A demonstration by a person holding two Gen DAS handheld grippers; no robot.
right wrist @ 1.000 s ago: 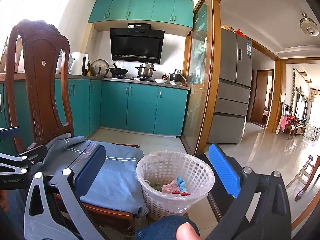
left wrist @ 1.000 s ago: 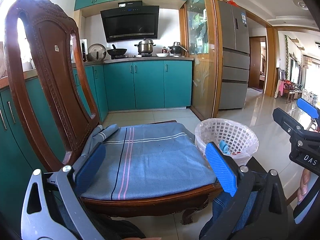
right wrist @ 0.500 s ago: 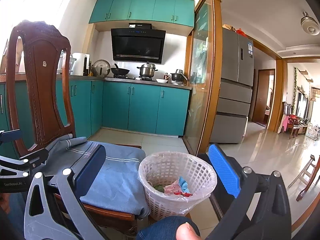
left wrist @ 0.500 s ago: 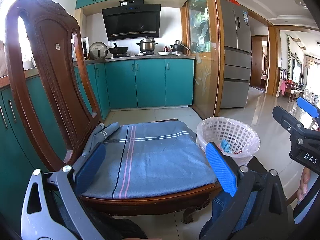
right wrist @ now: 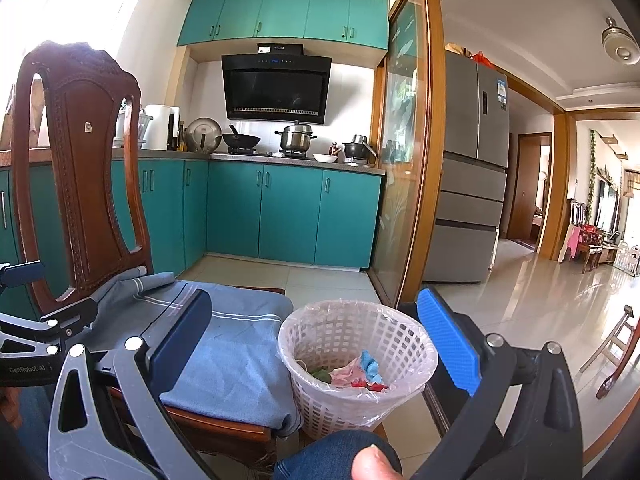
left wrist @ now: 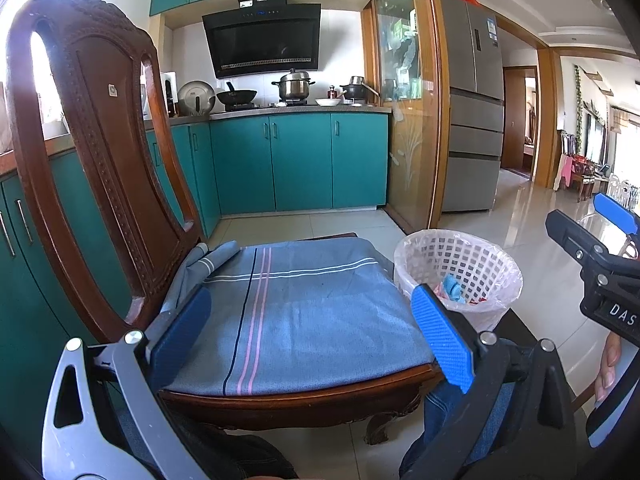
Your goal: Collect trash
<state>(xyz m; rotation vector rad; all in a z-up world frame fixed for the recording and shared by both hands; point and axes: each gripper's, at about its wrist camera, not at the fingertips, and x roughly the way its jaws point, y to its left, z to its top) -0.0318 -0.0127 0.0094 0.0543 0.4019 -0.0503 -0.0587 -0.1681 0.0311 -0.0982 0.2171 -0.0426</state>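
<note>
Teal kitchen cabinets (left wrist: 300, 160) run along the back wall under a black range hood (left wrist: 262, 38), with pots on the stove and a grey fridge (left wrist: 474, 120) past the glass partition. From my left wrist view, a carved wooden chair (left wrist: 100, 140) fills the left side, its seat covered by a blue striped cloth (left wrist: 300, 312) that lies flat and bare. My left gripper (left wrist: 308, 336) hangs low over the front edge of that seat with its jaws spread wide and nothing between the blue pads. Just beside the chair's right side stands the white lattice trash basket (left wrist: 460, 256), lined with a clear bag, with a few scraps of trash (left wrist: 454, 288) visible inside, blue and pink among them. At the right edge I see part of my right gripper (left wrist: 592, 248), held apart from the basket. Switching to the right wrist view, the same trash basket (right wrist: 356, 356) sits on the tiled floor (right wrist: 520, 312) touching the corner of the cloth-covered seat, and the trash (right wrist: 360, 372) rests at its bottom: a blue piece, a pink piece, something green and a red bit. My right gripper (right wrist: 316, 344) is poised above and in front of the basket, jaws wide apart and holding nothing. My left gripper (right wrist: 44, 320) shows at the left edge near the chair back.
</note>
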